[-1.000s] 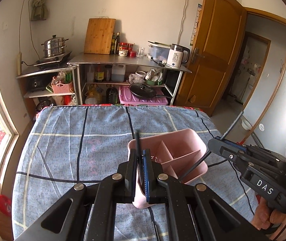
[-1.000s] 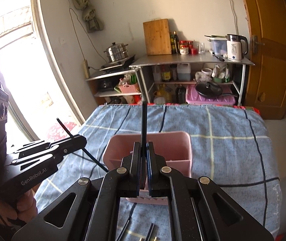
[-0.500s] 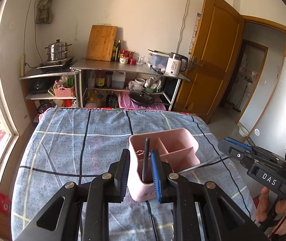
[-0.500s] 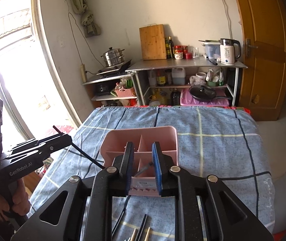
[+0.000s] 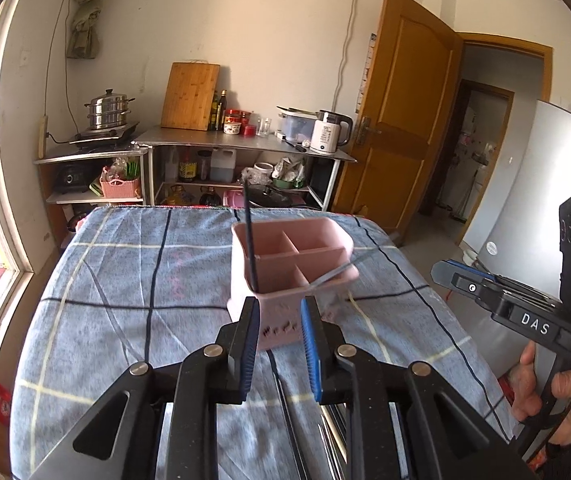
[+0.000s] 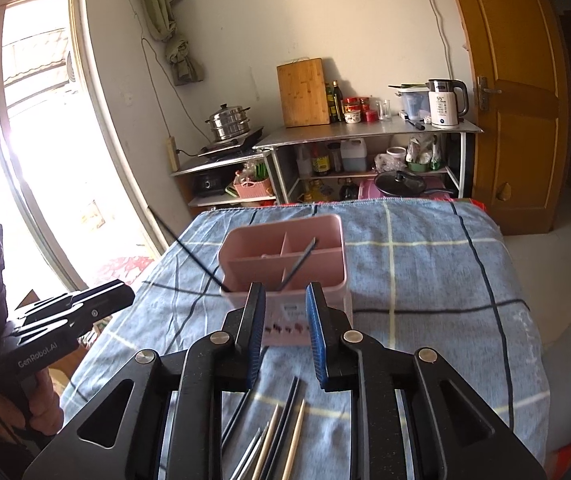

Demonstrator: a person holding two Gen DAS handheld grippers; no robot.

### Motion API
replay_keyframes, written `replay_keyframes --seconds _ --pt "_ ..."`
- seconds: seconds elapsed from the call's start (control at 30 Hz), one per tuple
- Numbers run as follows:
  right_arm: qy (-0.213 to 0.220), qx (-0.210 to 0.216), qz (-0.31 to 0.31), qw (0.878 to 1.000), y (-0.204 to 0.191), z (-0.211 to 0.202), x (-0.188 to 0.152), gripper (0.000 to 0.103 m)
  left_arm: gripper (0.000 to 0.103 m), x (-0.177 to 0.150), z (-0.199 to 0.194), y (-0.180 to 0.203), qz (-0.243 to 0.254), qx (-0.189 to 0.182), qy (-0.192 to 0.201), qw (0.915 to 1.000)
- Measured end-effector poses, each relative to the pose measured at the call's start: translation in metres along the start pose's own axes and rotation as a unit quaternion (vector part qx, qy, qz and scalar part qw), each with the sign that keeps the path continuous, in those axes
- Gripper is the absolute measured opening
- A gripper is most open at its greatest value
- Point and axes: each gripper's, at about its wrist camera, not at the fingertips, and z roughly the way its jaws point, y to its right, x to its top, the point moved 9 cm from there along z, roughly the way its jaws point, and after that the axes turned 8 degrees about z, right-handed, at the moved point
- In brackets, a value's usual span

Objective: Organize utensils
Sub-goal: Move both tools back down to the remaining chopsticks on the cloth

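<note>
Left gripper (image 5: 279,346): jaws apart with nothing between the blue pads, having just been opening; it sits short of the near wall of the holder.
Right gripper (image 6: 285,334): jaws likewise parted and empty after just opening, just in front of the same near wall.
Pink holder (image 5: 327,236): upright on the blue checked cloth (image 5: 125,280), divided into compartments.
Black chopsticks: one (image 5: 250,240) stands nearly upright in the near-left corner of the holder; in the right wrist view another (image 6: 299,262) leans tilted in a front compartment (which one exactly I cannot tell).
Loose utensils (image 6: 281,428): dark, metal and wooden sticks lying on the cloth beneath the right gripper, near the viewer's side of the holder.
Hands: each grips a gripper's handle, the right hand (image 5: 541,396) at the edge of the left wrist view.
</note>
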Motion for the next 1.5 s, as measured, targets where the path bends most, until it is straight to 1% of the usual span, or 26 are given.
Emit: replay_keyframes --seconds 0.07,0.33,0.57,0.83,1.0,1.13,1.5 --pt "0.0 -0.002 -0.001 1.0 0.001 -0.007 -0.009 0.022 0.021 -0.01 -0.005 0.005 -0.005 -0.004 0.0 1.0" --pt "-0.013 -0.006 0.003 1.0 0.008 -0.029 -0.054 0.022 0.021 -0.048 -0.023 0.021 -0.001 0.002 0.001 1.0" --pt "-0.029 -0.012 0.0 1.0 0.01 -0.041 -0.089 0.022 0.021 -0.077 -0.033 0.029 0.005 0.005 -0.012 0.9999" --pt "-0.045 -0.02 0.002 0.999 0.017 -0.044 -0.114 0.022 0.021 -0.105 -0.032 0.034 0.001 -0.001 -0.032 0.9995" --pt "-0.058 -0.027 -0.003 0.998 0.018 -0.037 -0.126 0.022 0.021 -0.12 -0.022 0.033 0.001 0.002 -0.052 0.9986" --pt "-0.071 -0.031 -0.005 0.997 0.019 -0.027 -0.134 0.022 0.021 -0.13 -0.009 0.033 -0.001 -0.003 -0.07 0.9976" --pt "-0.122 -0.045 0.001 0.991 0.03 0.017 -0.161 0.022 0.021 -0.165 0.045 0.027 -0.007 -0.01 -0.137 0.9905"
